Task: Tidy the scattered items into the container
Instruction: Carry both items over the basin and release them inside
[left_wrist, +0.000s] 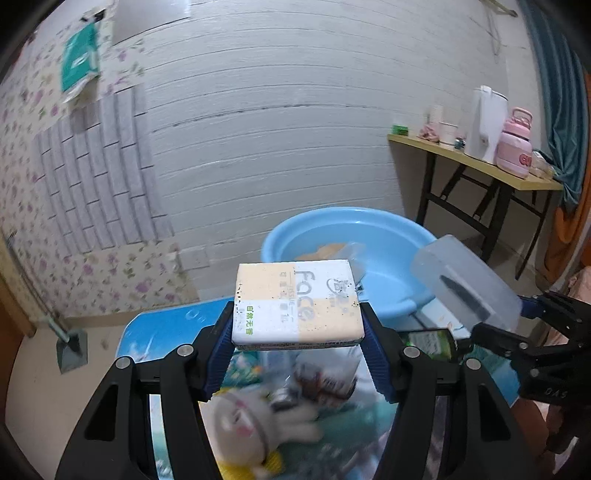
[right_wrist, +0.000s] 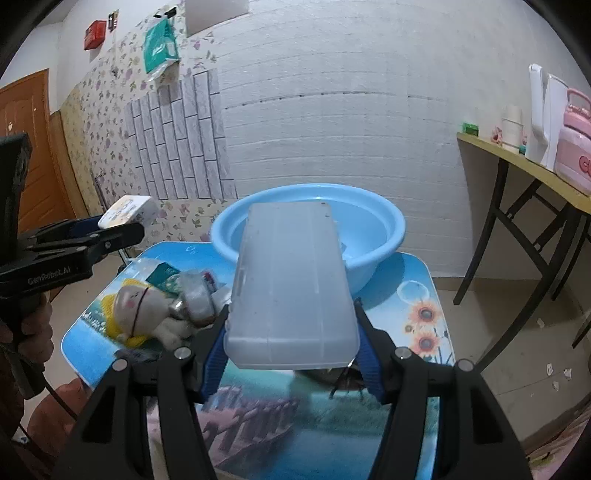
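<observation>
The surface (right_wrist: 417, 295) was a small table with rounded corners and a glossy printed top: blue sky, sunflowers and a wooden bridge. It filled the lower middle of the right wrist view. At its far edge, in the middle of the frame, stood the container, a round basin (right_wrist: 384, 221) of smooth light-blue plastic with a thick rolled rim; something tan and a clear wrapper lay inside it, too blurred to name.

The right tongs (right_wrist: 291, 334) were clamped on a long box (right_wrist: 291, 273) of cloudy translucent plastic, rectangular with rounded edges. It was lifted and tilted over the near rim of the basin and hid part of the bowl. The left tongs (left_wrist: 298, 326) were clamped on a soft tissue pack (left_wrist: 297, 302), a flat brick in shiny white and pale-orange film with small black specks, held above the surface in the lower middle of the left wrist view, in front of the basin.

Under it, at the left of the surface, a heap was lying: a fluffy white plush toy (right_wrist: 147, 310) with yellow parts, crinkled packets (right_wrist: 195, 291) and a small green carton (right_wrist: 164, 275).

At the right edge of the frame a wooden side table (right_wrist: 517, 158) with black legs carried a white kettle (right_wrist: 543, 118) and a pink flask (right_wrist: 576, 147).
</observation>
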